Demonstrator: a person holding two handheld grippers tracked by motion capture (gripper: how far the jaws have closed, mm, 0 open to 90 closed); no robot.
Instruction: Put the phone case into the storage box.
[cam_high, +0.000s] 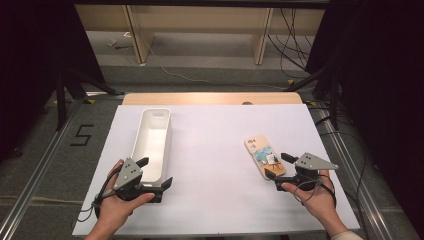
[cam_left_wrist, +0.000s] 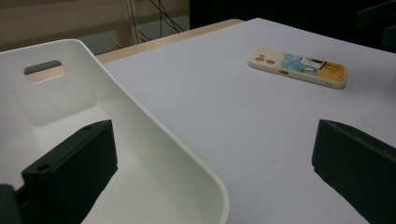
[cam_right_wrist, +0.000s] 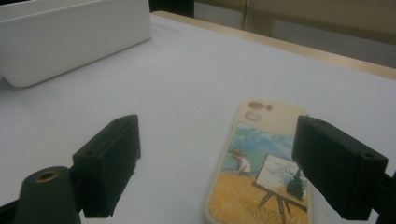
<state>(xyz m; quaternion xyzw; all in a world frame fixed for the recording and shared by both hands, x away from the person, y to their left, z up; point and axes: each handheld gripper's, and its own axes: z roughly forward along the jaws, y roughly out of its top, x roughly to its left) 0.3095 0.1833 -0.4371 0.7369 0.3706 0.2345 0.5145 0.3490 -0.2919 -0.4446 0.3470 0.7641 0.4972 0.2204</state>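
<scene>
A long white bin (cam_high: 151, 142) stands empty on the left of the white table top (cam_high: 215, 200). A phone (cam_high: 264, 156) in a cream case with a painted picture lies back up on the right. My left gripper (cam_high: 156, 171) is open at the bin's near right corner. In the left gripper view the bin (cam_left_wrist: 56, 98) holds one jaw inside its wall and the other jaw hangs outside over the table, with the phone (cam_left_wrist: 299, 68) far off. My right gripper (cam_right_wrist: 217, 135) is open, its jaws either side of the near end of the phone (cam_right_wrist: 257, 158).
A strip of wooden table edge (cam_high: 212, 98) shows beyond the white sheet. Metal rails (cam_high: 345, 155) run along both sides. Cables (cam_high: 292, 45) and wooden frame legs (cam_high: 137, 35) stand on the floor behind. A black "5" mark (cam_high: 81, 135) lies on the floor at left.
</scene>
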